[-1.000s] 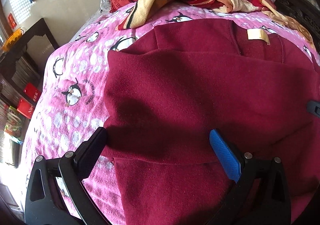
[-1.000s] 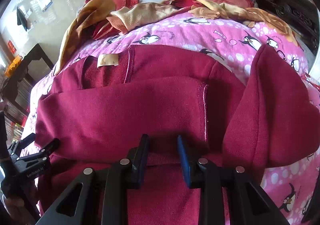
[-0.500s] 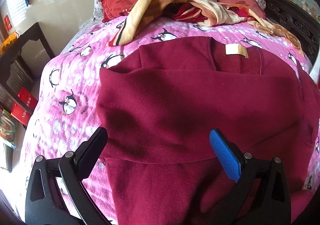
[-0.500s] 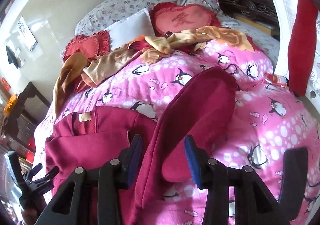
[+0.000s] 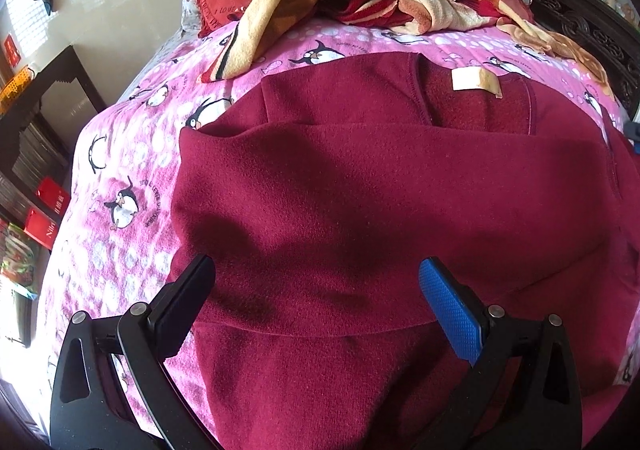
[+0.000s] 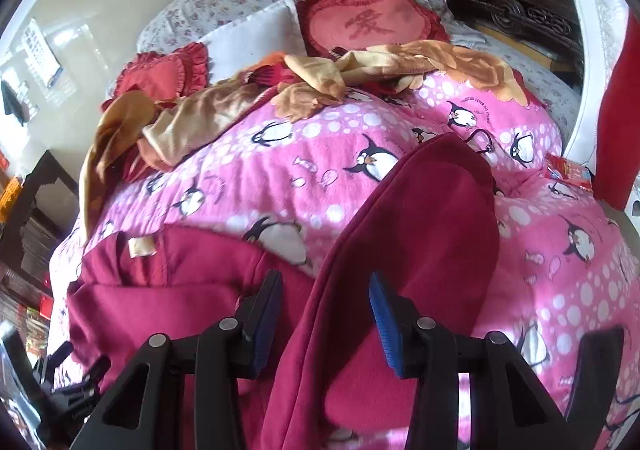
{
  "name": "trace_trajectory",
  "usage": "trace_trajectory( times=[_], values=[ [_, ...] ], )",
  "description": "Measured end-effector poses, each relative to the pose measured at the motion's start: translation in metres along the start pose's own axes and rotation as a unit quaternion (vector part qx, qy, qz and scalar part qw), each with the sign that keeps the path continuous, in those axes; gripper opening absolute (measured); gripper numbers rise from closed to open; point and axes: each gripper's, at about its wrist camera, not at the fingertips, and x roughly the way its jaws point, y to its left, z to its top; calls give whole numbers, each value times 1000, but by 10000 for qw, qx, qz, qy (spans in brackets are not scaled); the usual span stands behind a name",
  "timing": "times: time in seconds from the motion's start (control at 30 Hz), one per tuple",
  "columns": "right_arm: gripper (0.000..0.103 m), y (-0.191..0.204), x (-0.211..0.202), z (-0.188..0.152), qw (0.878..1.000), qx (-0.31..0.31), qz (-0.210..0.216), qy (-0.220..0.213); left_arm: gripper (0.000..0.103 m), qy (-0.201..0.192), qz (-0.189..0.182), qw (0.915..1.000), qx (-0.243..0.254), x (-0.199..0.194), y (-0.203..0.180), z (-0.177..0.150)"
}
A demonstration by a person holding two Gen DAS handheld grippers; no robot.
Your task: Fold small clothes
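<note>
Right tongs: jaws opening, the sweater's sleeve runs up between them, pads not pressing on it as far as I can see. Looks like a release or a re-grip, can't say which.

Left tongs: jaws wide apart, hovering low over the maroon sweater, nothing clamped. Cloth lies under and between them, no pinch visible.

Sweater sits in the middle of the bed, on the pink penguin blanket, closer to the foot edge than to the pillows. Neck label faces up and toward the headboard, so the collar points at the head of the bed and the hem toward the foot. Long axis of the body runs head-to-foot; the free sleeve angles off toward the bed's right edge, its cuff end lying toward the headboard side.

Progress, my read: early to mid. One layer is already laid across the body, with a straight folded edge just below the collar and another seam line near the left tongs. The sleeve by the right tongs isn't tucked in yet and lies out on the blanket. Left to do: bring that sleeve over the body, then fold the body into a compact packet.

Crumpled tan and red cloths pile near the pillows, well apart from the sweater.
</note>
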Motion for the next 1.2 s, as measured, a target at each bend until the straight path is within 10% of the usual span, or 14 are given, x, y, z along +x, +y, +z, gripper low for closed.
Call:
trace_trajectory(
  times=[0.77, 0.97, 1.2],
  values=[
    [48, -38, 72, 66, 9972, 428, -416, 442, 102, 155, 8, 9999, -1, 20, -3, 0],
    [7, -41, 63, 54, 9984, 131, -453, 298, 102, 148, -25, 9999, -2, 15, 0, -1],
    [7, -44, -6, 46, 9968, 391, 564, -398, 102, 14, -150, 9996, -257, -2, 24, -1]
  ],
)
